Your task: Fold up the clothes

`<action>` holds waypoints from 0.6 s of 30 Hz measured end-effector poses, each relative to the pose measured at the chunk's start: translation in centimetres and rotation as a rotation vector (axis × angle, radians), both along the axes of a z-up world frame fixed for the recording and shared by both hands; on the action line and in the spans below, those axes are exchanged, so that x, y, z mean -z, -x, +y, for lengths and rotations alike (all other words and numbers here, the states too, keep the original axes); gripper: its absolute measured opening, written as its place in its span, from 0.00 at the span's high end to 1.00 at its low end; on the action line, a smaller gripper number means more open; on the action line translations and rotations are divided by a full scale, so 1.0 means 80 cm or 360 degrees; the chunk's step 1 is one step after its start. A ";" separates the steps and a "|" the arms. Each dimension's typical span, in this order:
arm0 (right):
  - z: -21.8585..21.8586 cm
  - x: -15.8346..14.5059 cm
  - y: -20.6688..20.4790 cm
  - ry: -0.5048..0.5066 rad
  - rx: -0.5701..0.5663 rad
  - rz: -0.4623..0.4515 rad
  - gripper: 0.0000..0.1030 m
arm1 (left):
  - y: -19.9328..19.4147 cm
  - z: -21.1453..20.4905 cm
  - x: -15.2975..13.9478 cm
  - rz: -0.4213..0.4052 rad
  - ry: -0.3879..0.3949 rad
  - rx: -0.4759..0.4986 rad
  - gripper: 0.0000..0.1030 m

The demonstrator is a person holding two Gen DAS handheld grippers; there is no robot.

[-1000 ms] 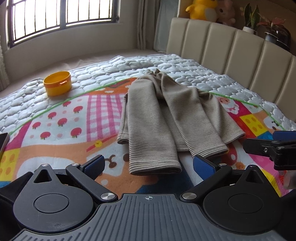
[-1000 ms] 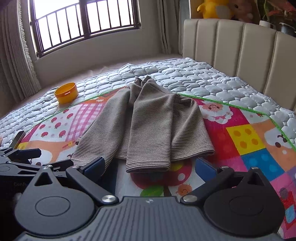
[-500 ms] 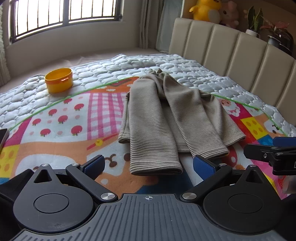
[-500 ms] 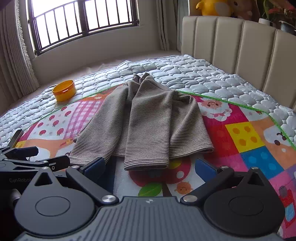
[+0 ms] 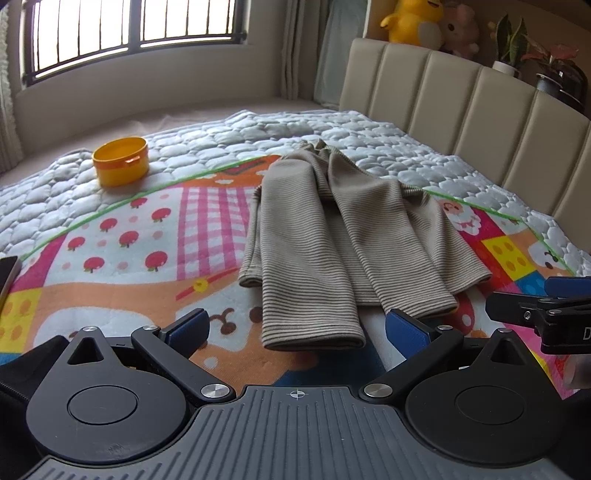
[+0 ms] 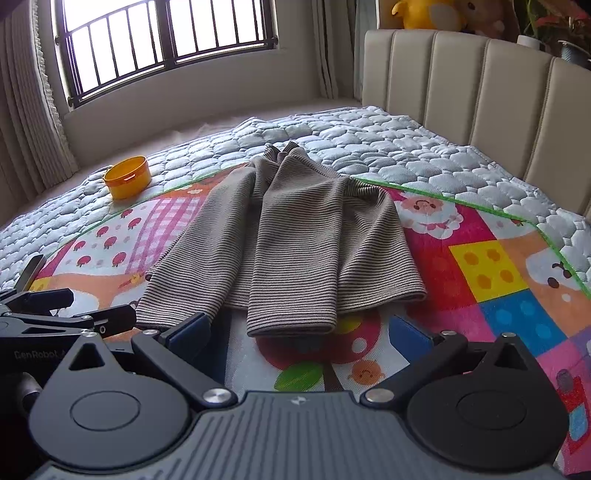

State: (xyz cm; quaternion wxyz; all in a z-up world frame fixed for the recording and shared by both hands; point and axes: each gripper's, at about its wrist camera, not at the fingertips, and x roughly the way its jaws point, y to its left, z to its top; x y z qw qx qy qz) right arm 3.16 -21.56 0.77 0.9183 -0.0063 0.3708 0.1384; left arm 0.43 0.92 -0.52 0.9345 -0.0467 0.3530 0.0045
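Observation:
A beige striped long-sleeved top [image 5: 332, 240] lies flat on the colourful play mat [image 5: 122, 258], both sleeves folded down over its body, cuffs nearest me. It also shows in the right wrist view [image 6: 295, 240]. My left gripper [image 5: 295, 325] is open and empty, just short of the left sleeve cuff [image 5: 314, 338]. My right gripper [image 6: 299, 330] is open and empty, just short of the right sleeve cuff [image 6: 291, 326]. The right gripper also shows in the left wrist view [image 5: 546, 314]; the left gripper also shows in the right wrist view [image 6: 66, 314].
An orange tub [image 5: 120, 160] stands on the quilted bed cover [image 5: 369, 129] at the back left. A padded beige headboard [image 5: 480, 110] runs along the right. A dark flat object [image 5: 7, 269] lies at the mat's left edge. Plush toys [image 5: 413, 18] sit above the headboard.
Both grippers have drawn slightly back and up from the top; the garment appears a little farther away. The top itself has not moved.

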 end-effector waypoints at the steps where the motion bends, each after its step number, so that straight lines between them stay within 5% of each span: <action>1: 0.001 0.000 0.000 0.0002 -0.0001 0.0002 0.00 | 0.000 0.000 0.000 0.0001 0.0001 0.0000 0.00; 18: 0.001 0.001 -0.004 0.0010 -0.0010 0.0021 0.00 | -0.003 0.000 0.000 0.0017 0.0006 0.0001 0.00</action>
